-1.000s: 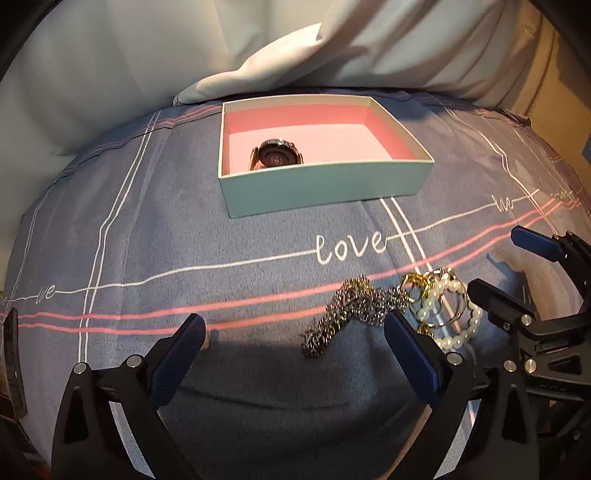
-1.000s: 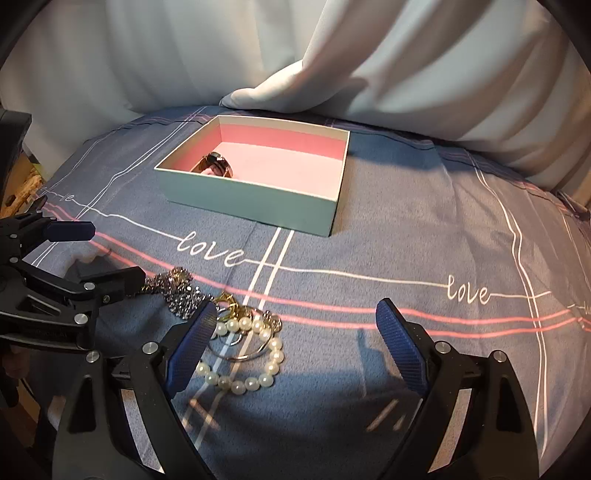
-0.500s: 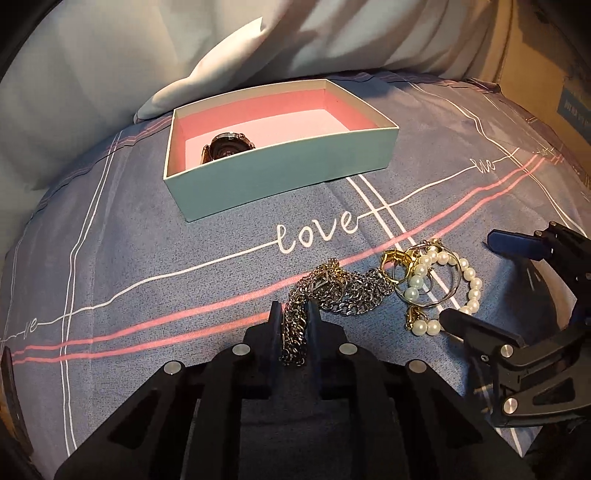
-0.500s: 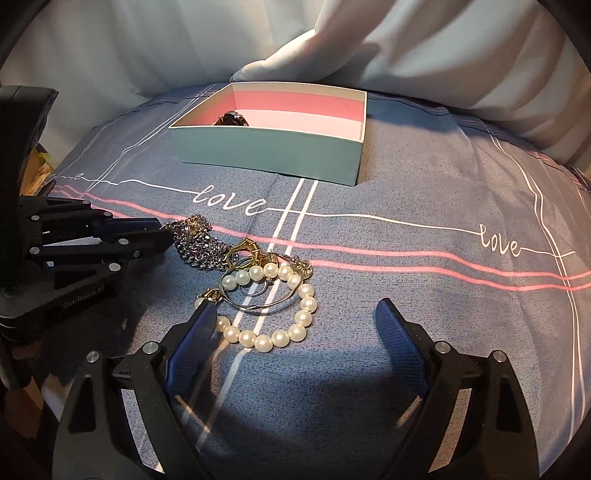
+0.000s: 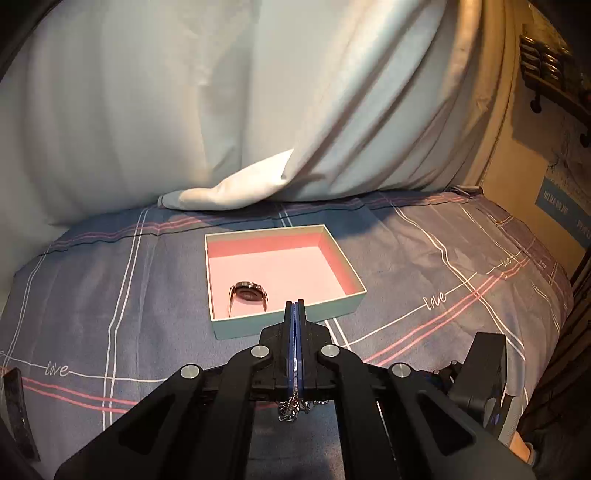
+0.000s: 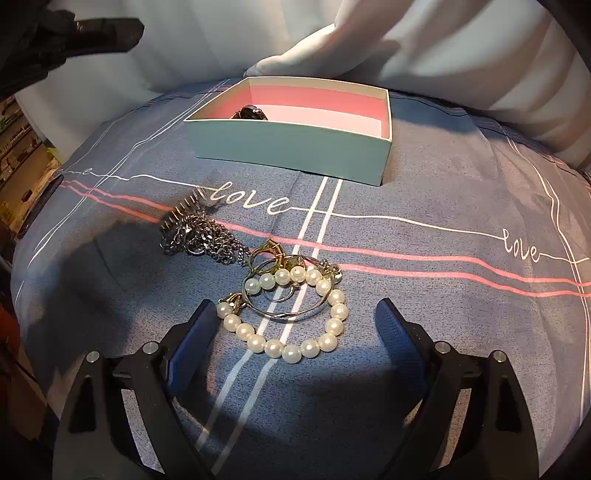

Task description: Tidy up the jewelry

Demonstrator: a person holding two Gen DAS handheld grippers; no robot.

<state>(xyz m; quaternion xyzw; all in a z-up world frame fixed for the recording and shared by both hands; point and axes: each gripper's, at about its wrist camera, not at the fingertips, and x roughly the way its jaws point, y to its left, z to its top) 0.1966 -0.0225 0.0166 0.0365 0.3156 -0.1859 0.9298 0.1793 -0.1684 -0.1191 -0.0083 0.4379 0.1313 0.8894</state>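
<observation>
My left gripper is shut on a silver chain, raised above the bed; a bit of chain hangs below its fingers. Most of the chain still lies heaped on the blue bedspread, its upper end blurred. A teal box with pink lining lies ahead of it and holds a watch. My right gripper is open, low over a pearl bracelet tangled with gold and silver rings. The box and the watch also show in the right wrist view.
White bedding is bunched behind the box. A cardboard box stands off the bed's right side. The left gripper's body hangs at the upper left of the right wrist view. The bedspread has pink and white lines.
My left gripper closed on the silver chain and has lifted up and back, pulling one end off the bed. My right gripper moved closer to the pearl bracelet and stays open.
</observation>
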